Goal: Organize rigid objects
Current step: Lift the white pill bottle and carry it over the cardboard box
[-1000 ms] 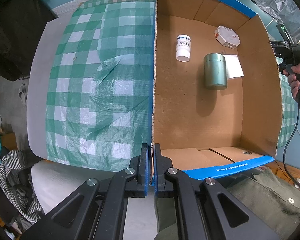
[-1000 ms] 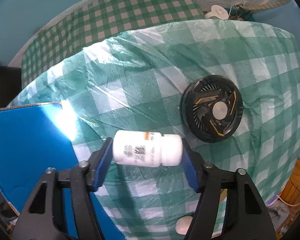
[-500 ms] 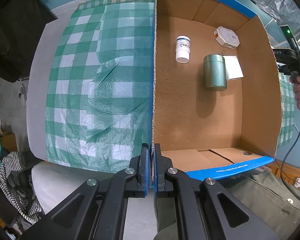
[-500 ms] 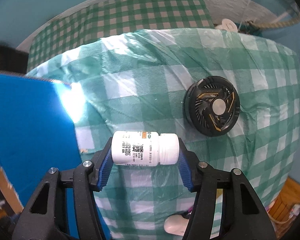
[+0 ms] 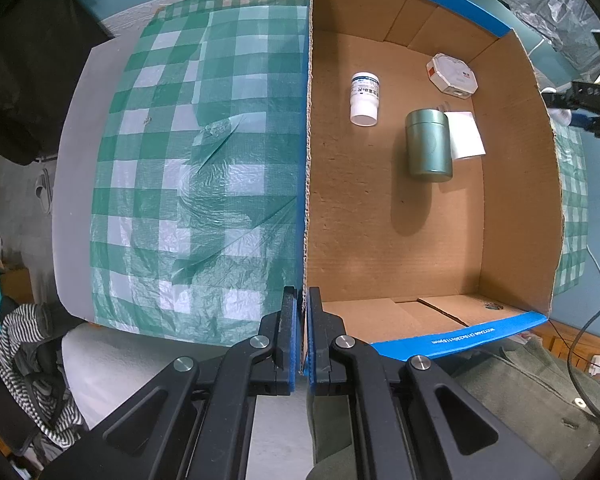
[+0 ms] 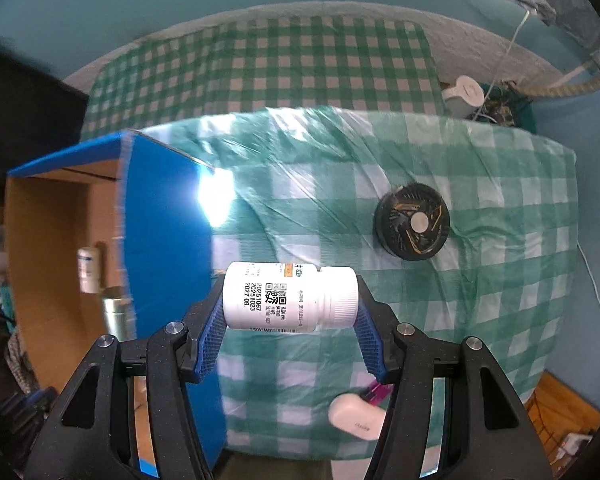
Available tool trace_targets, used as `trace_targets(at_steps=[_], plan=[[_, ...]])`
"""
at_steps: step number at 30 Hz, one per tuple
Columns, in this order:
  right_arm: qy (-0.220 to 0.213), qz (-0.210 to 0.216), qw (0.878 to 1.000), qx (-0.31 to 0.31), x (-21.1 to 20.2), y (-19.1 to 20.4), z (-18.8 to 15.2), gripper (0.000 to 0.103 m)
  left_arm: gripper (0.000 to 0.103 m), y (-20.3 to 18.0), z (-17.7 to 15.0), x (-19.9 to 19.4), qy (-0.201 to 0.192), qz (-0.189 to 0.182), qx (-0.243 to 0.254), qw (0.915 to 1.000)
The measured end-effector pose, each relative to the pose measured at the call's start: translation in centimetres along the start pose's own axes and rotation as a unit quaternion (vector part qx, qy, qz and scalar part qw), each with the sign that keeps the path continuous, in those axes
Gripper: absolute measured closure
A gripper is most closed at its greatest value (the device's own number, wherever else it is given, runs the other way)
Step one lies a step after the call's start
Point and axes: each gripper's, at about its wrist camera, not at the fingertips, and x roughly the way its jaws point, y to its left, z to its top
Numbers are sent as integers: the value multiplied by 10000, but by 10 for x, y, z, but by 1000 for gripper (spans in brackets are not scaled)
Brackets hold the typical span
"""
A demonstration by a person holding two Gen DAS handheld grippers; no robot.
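Note:
An open cardboard box [image 5: 516,200] with blue outer faces stands on the green checked cloth [image 5: 204,184]. Inside lie a white bottle [image 5: 364,98], a green tin [image 5: 428,146], an octagonal white case [image 5: 452,76] and a white card [image 5: 466,136]. My left gripper [image 5: 302,340] is shut on the top edge of the box's left wall. My right gripper [image 6: 290,312] is shut on a white pill bottle [image 6: 290,300], held sideways between the blue pads, above the cloth and just right of the box's blue wall [image 6: 168,220].
A black round fan [image 6: 414,226] lies on the cloth to the right of the box. A small white case [image 6: 356,420] and a pink item [image 6: 376,392] sit near the cloth's front edge. Striped fabric [image 5: 24,344] hangs below the table at left.
My right gripper has risen with the pill bottle and rolled a little, so the box's inside now shows at left. The left gripper and the box have stayed put.

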Motion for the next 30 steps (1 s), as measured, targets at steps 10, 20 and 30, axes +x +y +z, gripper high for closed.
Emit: trace_targets(at_steps=[10,20,30], plan=[[-296,206,9978,-562,-38,47,-2,45,99,0,0,0,-3,6,6,10000],[-369,248,9933,-1066,-37,91,7,45,99,-1,1,-4,-46,-4,-11,10000],[-276,256,9896,-1390,-18,118,11,45,99,-1,0,-4,-57,-10,-8,10000]])
